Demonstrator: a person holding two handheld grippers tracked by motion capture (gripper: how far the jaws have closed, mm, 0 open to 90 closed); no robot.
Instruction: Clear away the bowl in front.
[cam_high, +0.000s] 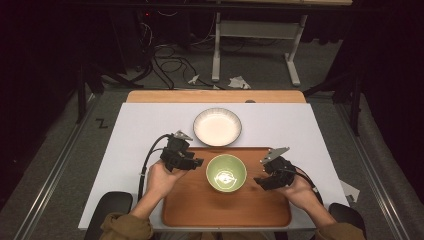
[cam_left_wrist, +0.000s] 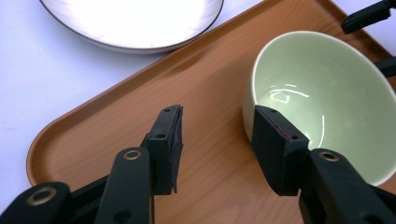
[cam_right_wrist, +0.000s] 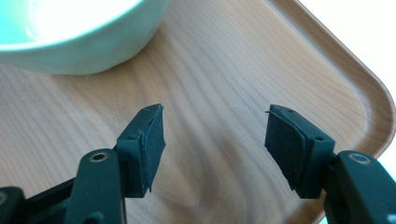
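Your two grippers flank the green bowl (cam_high: 226, 172) on the wooden tray (cam_high: 190, 205).

The bowl stands upright near the tray's middle. Your left gripper (cam_high: 196, 162) is just left of the bowl, jaws wide apart, holding nothing, one jaw close beside the bowl's wall. Your right gripper (cam_high: 260, 182) sits right of the bowl, jaws likewise spread over bare tray. The white plate (cam_high: 217, 126) lies on the bench just beyond the tray.

Glossy green ceramic bowl (cam_high: 226, 172), smooth matt wood-grain tray (cam_high: 190, 200), matt black plastic tongs (cam_left_wrist: 217, 140).
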